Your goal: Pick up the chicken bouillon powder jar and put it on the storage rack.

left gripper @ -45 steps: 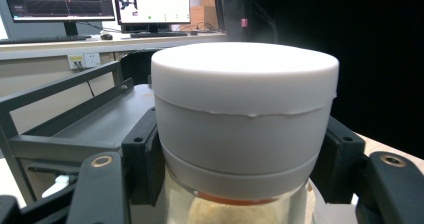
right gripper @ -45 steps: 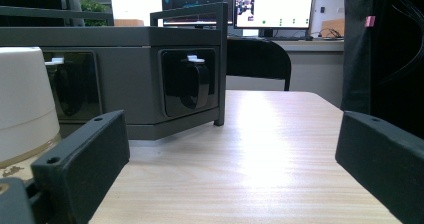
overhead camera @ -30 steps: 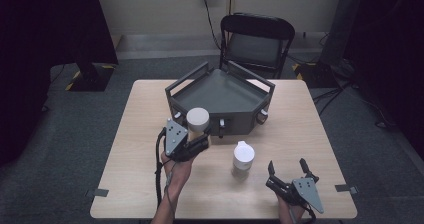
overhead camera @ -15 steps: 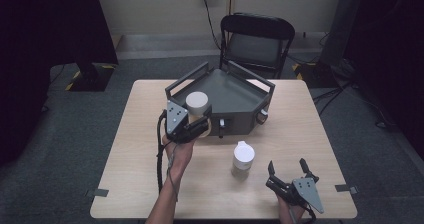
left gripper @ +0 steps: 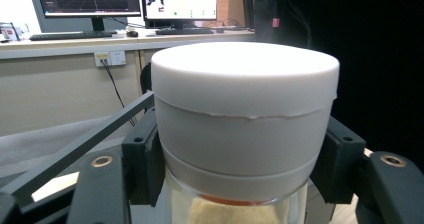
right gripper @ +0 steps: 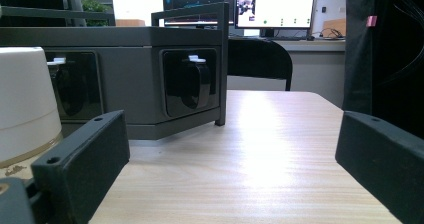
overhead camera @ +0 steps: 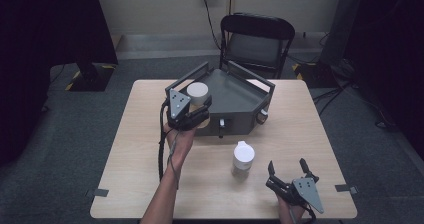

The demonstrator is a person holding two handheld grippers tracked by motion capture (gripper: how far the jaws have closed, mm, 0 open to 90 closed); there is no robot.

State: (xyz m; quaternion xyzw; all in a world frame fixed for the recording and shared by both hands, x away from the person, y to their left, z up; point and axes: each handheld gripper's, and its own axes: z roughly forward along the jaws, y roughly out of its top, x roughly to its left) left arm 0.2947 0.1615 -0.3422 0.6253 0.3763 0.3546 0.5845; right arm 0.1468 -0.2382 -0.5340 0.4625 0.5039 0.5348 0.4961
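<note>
Taking the grey tray as the landmark: nearest the person, well short of the tray and toward its right end, the right gripper rests low on the worktop with its fingers released and spread wide, nothing between them, apparently parked while the other hand works. Between it and the tray a second white-lidded jar stands upright by itself on the worktop, probably waiting for its turn. At the tray's near-left corner the left gripper is clenched on a white-lidded jar, held upright above the rim, a posture that suits lifting it over the wall and setting it inside. The left gripper view gives what the high view cannot: the black fingers press on both sides just under the lid, there is a thin ragged seam around the cap, and the glass body below holds something pale, though its lower part is cut off, so I cannot tell what it is. The right gripper view, looking along the worktop, shows the tray's near wall with its dark recessed panels and an upright rail post. Beyond the tray stands an empty folding chair.
</note>
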